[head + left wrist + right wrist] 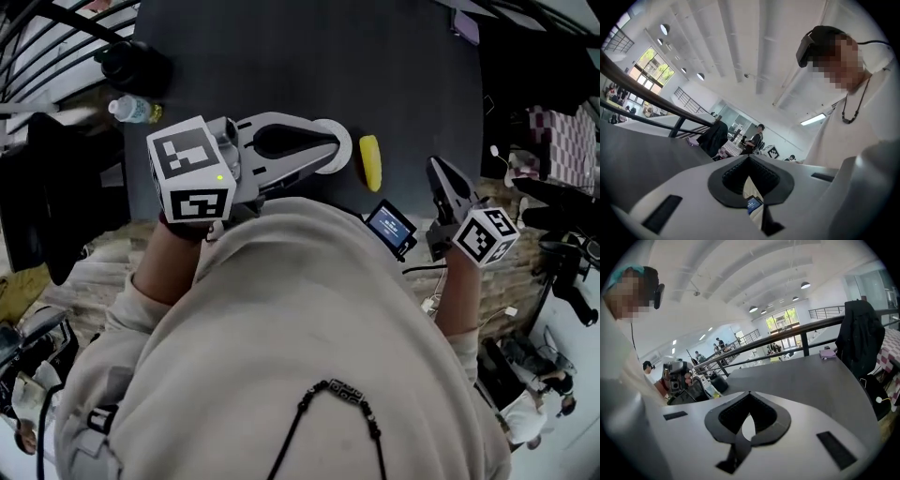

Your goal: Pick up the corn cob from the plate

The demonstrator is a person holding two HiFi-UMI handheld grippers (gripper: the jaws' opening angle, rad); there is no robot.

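A yellow corn cob (370, 161) lies on the dark table (309, 66), near its front edge. Just left of the cob a white round rim (343, 142) shows at the tip of my left gripper (323, 150); I cannot tell whether that rim is the plate. The left gripper lies level and points right toward the cob, with its jaws together and nothing between them (750, 157). My right gripper (436, 169) hangs right of the cob, off the table's edge, shut and empty (749, 393). Neither gripper view shows the cob.
A water bottle (131, 110) and a black object (136, 66) stand at the table's far left. A small device with a blue screen (391, 225) sits between the grippers at the person's chest. A purple item (828, 353) lies at the far right corner, by a dark jacket (860, 333).
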